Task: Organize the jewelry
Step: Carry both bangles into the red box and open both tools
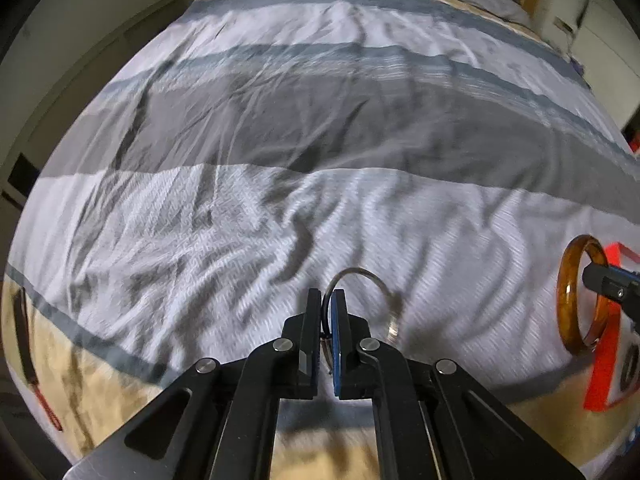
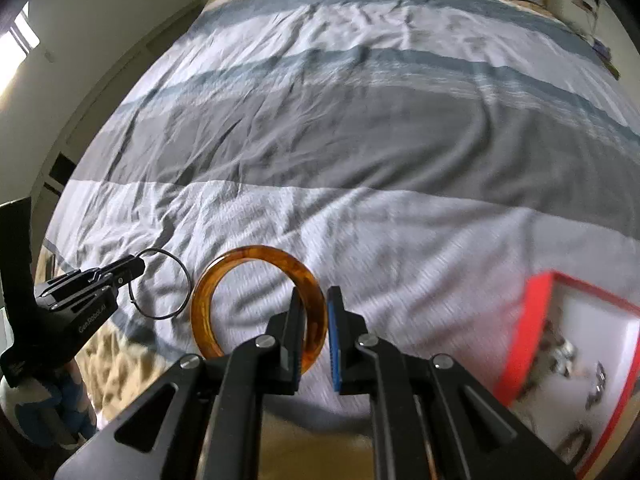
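I count two claws, my left claw and my right claw. There are two bangles: one thin metal bangle and one amber bangle. One red-rimmed tray holds several small pieces, too blurred to count, on one bed.

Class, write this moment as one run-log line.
left gripper: shut on thin metal bangle | right gripper: shut on amber bangle | red box: on bed, right

Both wrists overlook bed, seemingly close.
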The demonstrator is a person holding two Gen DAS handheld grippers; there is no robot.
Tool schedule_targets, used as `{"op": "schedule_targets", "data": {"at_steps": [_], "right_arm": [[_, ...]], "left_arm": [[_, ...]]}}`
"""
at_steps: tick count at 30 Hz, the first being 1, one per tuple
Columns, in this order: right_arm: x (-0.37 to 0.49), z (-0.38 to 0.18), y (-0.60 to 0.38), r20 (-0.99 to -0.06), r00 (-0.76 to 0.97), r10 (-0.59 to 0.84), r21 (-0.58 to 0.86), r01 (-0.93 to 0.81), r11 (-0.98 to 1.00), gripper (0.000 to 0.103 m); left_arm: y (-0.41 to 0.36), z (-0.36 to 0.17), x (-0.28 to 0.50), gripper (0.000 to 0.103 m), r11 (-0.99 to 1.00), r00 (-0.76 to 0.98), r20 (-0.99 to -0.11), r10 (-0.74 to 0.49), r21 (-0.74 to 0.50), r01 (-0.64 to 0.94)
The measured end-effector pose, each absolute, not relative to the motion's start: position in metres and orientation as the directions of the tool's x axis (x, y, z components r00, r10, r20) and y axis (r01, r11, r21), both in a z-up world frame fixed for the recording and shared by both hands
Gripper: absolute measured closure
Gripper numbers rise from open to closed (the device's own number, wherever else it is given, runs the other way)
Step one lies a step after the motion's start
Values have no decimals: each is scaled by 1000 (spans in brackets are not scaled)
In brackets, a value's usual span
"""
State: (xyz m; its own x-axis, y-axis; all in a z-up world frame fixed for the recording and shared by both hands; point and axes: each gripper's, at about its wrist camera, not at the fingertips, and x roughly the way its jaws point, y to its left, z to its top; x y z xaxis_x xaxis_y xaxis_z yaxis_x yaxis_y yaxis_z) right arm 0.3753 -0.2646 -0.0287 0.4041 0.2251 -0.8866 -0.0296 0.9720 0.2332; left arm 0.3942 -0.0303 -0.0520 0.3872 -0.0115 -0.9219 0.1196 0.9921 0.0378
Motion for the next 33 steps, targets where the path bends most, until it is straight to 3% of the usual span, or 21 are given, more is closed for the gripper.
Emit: {"op": "schedule_targets", "data": {"at_steps": [15,24,33], "right_arm": [[274,17,-380,-849,507,152,258,146,955,94],[205,2,-463,-880,473,34,205,315,927,93],[204,-8,-499,-886,462,-25,142,324,935,93]], "left_arm": [[-133,29,331,100,943,438,-896,-68,86,322],[-235,34,298,100,860,393,-895,-211,22,511],[-323,16,280,100,758,296,-892,-341,-75,648]]}}
